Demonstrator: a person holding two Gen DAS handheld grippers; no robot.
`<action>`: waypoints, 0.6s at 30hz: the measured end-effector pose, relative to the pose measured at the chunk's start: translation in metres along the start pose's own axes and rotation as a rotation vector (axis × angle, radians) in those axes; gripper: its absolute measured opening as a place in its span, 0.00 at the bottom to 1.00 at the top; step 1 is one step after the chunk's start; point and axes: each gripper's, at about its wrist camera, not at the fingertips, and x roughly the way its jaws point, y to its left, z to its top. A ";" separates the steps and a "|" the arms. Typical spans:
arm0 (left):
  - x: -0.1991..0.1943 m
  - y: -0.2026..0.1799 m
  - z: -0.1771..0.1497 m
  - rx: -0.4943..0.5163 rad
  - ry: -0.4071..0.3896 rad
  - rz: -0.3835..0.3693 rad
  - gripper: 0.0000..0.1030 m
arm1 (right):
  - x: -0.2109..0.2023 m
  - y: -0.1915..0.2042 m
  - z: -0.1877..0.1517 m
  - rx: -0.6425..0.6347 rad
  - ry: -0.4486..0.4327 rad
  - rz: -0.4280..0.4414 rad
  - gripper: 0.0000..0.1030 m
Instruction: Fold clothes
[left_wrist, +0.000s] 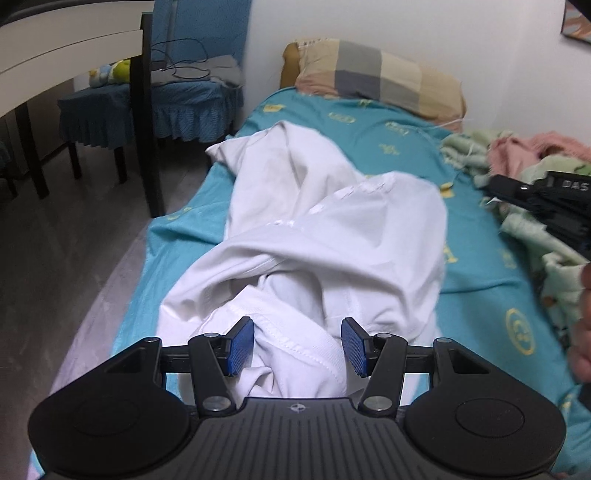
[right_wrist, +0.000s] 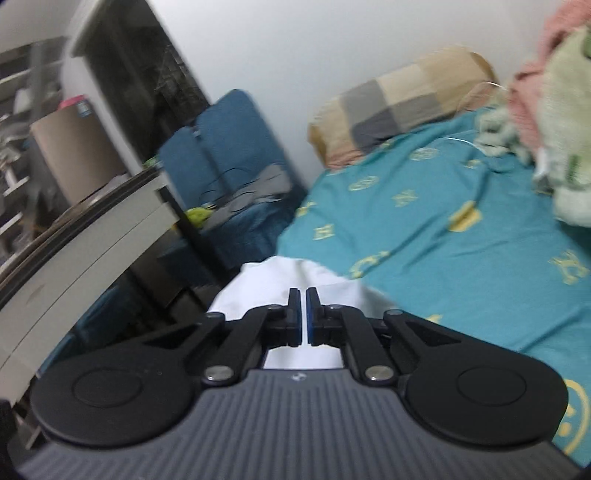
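Note:
A crumpled white garment (left_wrist: 317, 229) lies along the teal bed sheet (left_wrist: 399, 147). In the left wrist view my left gripper (left_wrist: 297, 345) is open, its blue pads (left_wrist: 242, 345) on either side of a hemmed fold of the garment. In the right wrist view my right gripper (right_wrist: 304, 317) is shut, with no cloth visible between the pads; the white garment (right_wrist: 280, 280) lies just below and beyond its tips. The right gripper's black body (left_wrist: 546, 206) shows at the right edge of the left wrist view.
A checked pillow (left_wrist: 380, 77) lies at the head of the bed. A heap of green and pink cloth (left_wrist: 517, 166) sits on the right side of the bed. A blue-covered chair (left_wrist: 155, 99) and a white table (left_wrist: 55, 48) stand left of the bed.

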 end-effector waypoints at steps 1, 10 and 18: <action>0.002 0.000 -0.001 0.001 0.007 0.012 0.54 | -0.001 -0.005 0.001 0.014 0.001 -0.016 0.05; -0.008 0.016 -0.001 -0.100 0.008 0.020 0.52 | 0.024 0.043 -0.046 -0.178 0.259 0.134 0.46; -0.009 0.027 0.001 -0.177 0.003 -0.004 0.52 | 0.035 0.053 -0.058 -0.239 0.284 0.122 0.30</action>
